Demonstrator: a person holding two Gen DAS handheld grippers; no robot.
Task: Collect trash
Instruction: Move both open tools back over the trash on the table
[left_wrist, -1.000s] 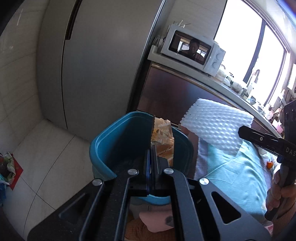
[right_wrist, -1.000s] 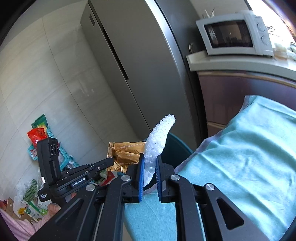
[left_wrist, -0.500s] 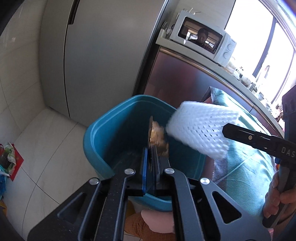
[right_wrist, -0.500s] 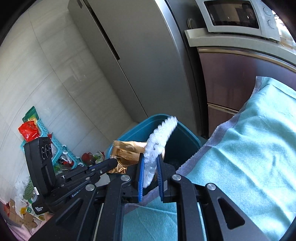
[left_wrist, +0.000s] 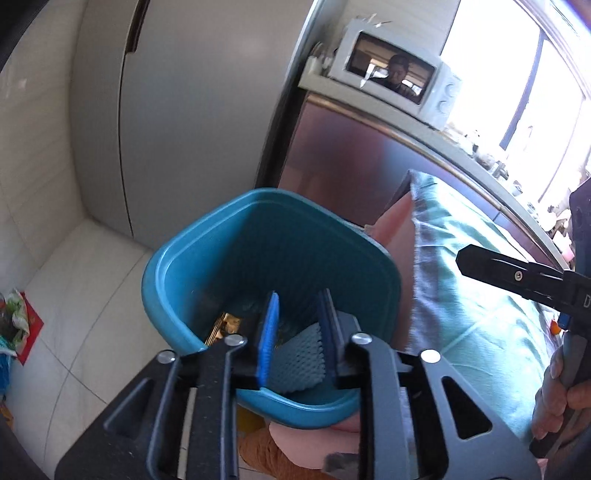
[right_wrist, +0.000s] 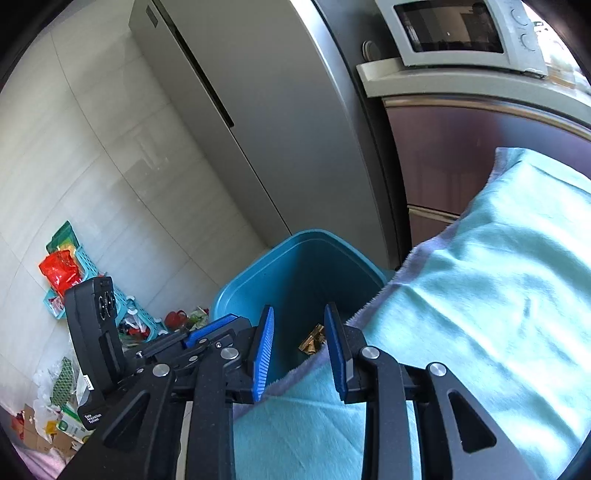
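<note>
Both views are well lit by daylight. In the left wrist view the window (left_wrist: 532, 85) at upper right is overexposed to plain white, and detail along the counter below it is washed out. A soft sheen is seen on the fridge door (left_wrist: 207, 110), and a reflection is carried on the dark glass of the microwave (left_wrist: 391, 74). The inside of the blue bin (left_wrist: 280, 236) is shaded, so its contents are dim. Slight motion blur is noted on the cabinet front (left_wrist: 347, 158). Strong fisheye bending is present: straight edges are curved, and the corners are cut off by black vignetting in both views. The teal cloth (right_wrist: 480, 295) is brightly lit and slightly soft.
</note>
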